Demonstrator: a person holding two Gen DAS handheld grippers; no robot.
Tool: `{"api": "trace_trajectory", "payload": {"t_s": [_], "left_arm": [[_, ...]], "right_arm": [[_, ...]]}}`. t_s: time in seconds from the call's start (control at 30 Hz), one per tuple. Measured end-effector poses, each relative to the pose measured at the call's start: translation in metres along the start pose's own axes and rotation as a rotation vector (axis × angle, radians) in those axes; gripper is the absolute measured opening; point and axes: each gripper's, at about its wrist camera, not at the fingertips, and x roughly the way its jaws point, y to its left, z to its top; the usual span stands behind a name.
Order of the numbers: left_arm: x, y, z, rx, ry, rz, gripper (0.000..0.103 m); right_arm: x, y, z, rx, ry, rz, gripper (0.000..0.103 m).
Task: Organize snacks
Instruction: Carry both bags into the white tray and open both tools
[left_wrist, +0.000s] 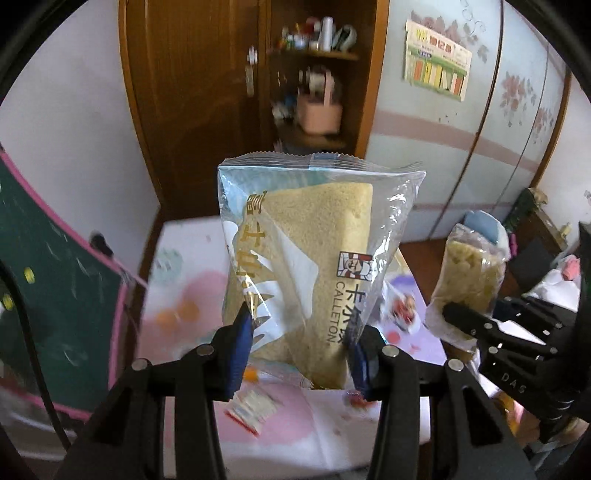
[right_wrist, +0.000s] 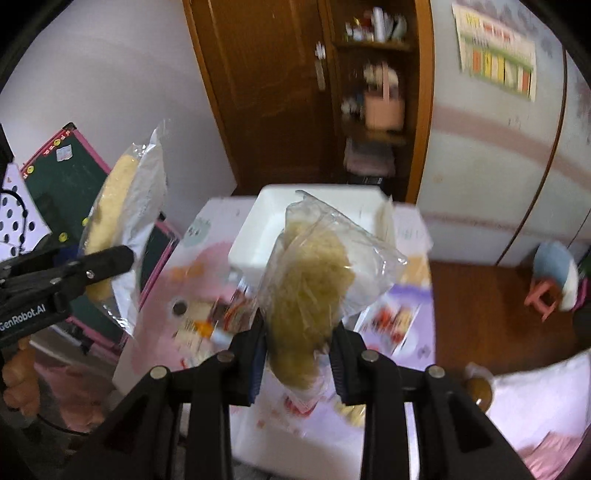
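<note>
My left gripper (left_wrist: 301, 332) is shut on a clear-wrapped sponge cake packet (left_wrist: 310, 258) marked CALLETON and holds it upright above the table. The cake packet also shows at the left of the right wrist view (right_wrist: 118, 221). My right gripper (right_wrist: 297, 332) is shut on a clear bag of yellow crispy snack (right_wrist: 310, 291), held up over the table. That bag also shows at the right of the left wrist view (left_wrist: 469, 280). A white bin (right_wrist: 258, 236) stands on the table behind the bag, its inside mostly hidden.
The small table (left_wrist: 288, 435) has a pink and purple cartoon cover with several small snack packets (left_wrist: 251, 408) lying on it. A green chalkboard (left_wrist: 55, 295) leans at the left. A wooden cupboard (left_wrist: 207, 92) stands behind. A small stool (right_wrist: 554, 280) stands on the floor at right.
</note>
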Motion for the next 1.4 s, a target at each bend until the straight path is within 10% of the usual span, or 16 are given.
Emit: {"api": "trace_trajectory", "payload": {"t_s": [0.67,0.8,0.93,1.4], "left_arm": [[0.229,0.02,0.094,0.097,0.174,0.001,0.046],[0.27,0.024,0.101,0.097,0.218,-0.007,0.062],[0.278,0.03,0.102,0.109,0.163,0.004,0.092],[0.232,0.051,0.087,0.029,0.081,-0.006,0.093]], "right_arm": [[0.157,-0.027,0.108,0.073,0.092,-0.242,0.031],[0.19,-0.03,0.116,0.077,0.137,-0.264,0.032],[0.207,-0.027,0.117,0.07,0.16,-0.276,0.039],[0.188,-0.008,0.122,0.04,0.07,-0.292,0.051]]}}
